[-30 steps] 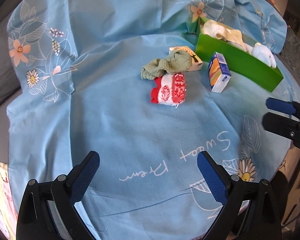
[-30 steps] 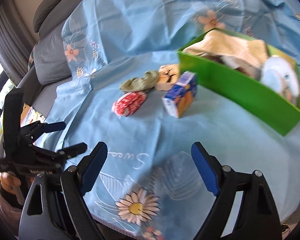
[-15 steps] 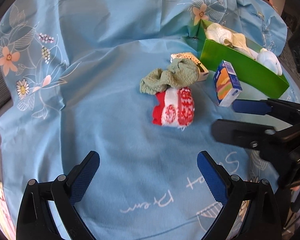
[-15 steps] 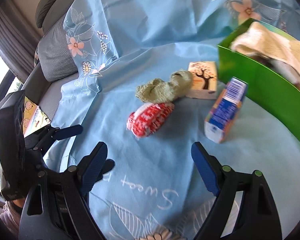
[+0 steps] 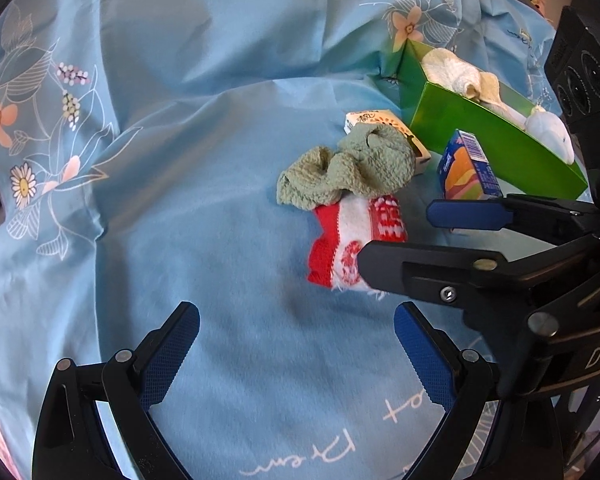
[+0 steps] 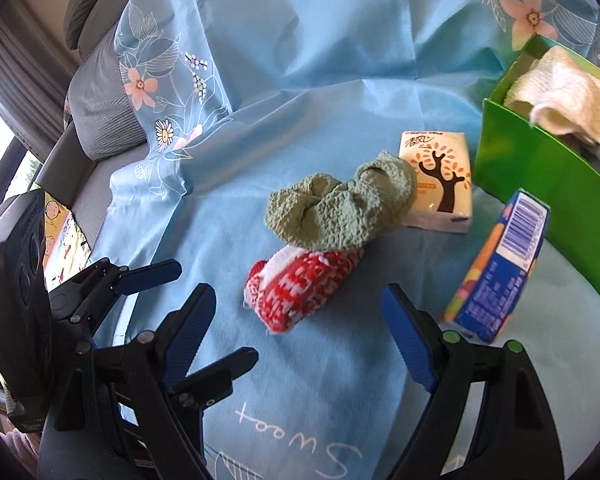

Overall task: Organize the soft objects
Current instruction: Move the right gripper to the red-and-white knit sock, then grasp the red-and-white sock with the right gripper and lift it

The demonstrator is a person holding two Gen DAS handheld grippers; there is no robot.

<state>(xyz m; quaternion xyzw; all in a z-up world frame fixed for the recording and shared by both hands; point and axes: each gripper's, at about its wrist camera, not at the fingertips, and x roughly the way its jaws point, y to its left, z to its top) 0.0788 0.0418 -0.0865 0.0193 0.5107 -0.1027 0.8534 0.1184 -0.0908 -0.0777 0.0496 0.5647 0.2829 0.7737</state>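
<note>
From the left wrist view, the left claw hung released over the blue floral sheet, nothing between its blue pads. Ahead lay a red and white sock, touching a green knitted cloth just behind it. The right claw reached in from the right, jaws spread, one finger crossing the sock's edge; contact was hard to judge. From the right wrist view, the right claw stood released with the sock just ahead. A tissue pack, a blue carton and a green box holding a cream towel sat nearby.
</note>
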